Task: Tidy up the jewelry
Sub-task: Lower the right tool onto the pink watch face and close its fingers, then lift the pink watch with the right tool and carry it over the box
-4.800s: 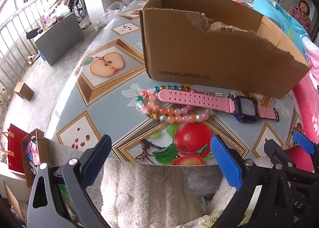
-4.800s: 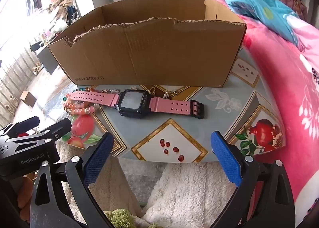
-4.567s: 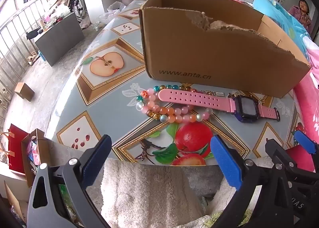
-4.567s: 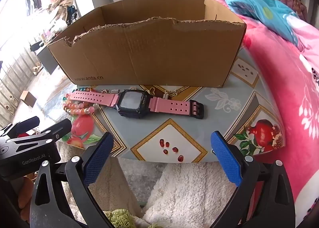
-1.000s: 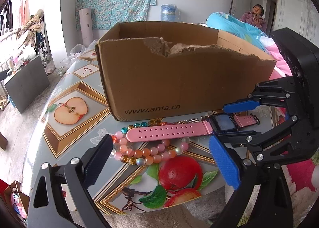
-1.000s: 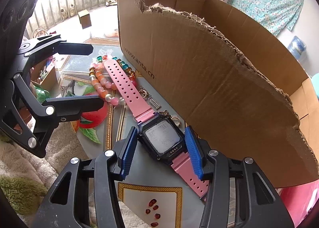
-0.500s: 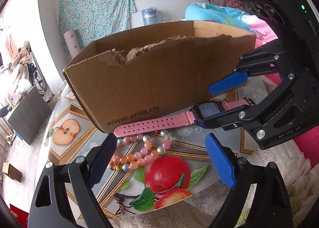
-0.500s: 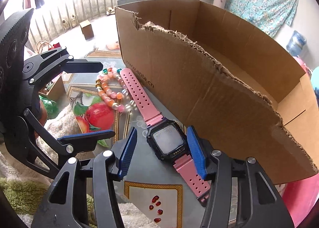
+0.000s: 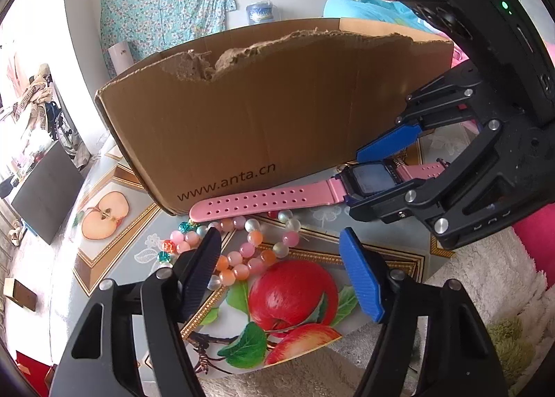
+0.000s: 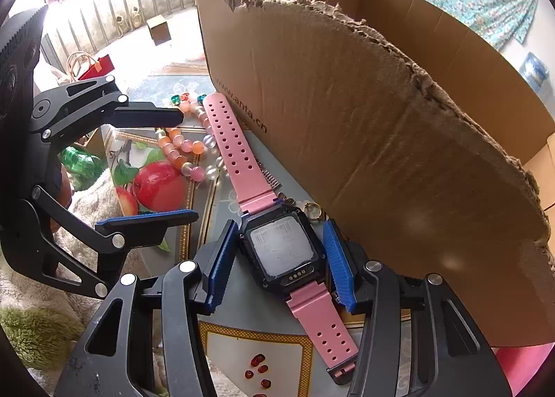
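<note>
Right gripper [image 10: 279, 254]: jaws closing, straddling pink watch [image 10: 281, 250]. Left gripper [image 9: 281, 268]: jaws closing over bead bracelet [image 9: 242, 258], gripping nothing.

both grippers came in: right gripper [image 10: 277, 251] straddles watch [image 10: 281, 251], left gripper [image 9: 281, 272] over beads [image 9: 242, 258].

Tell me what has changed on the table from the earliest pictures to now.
Both tools came in from the table edge. The right hand-held gripper now straddles the pink watch's case, jaws closing, pads not clearly pressing yet. The left hand-held gripper is closing over the bead bracelet. The watch, bracelet and cardboard box have barely shifted.
</note>
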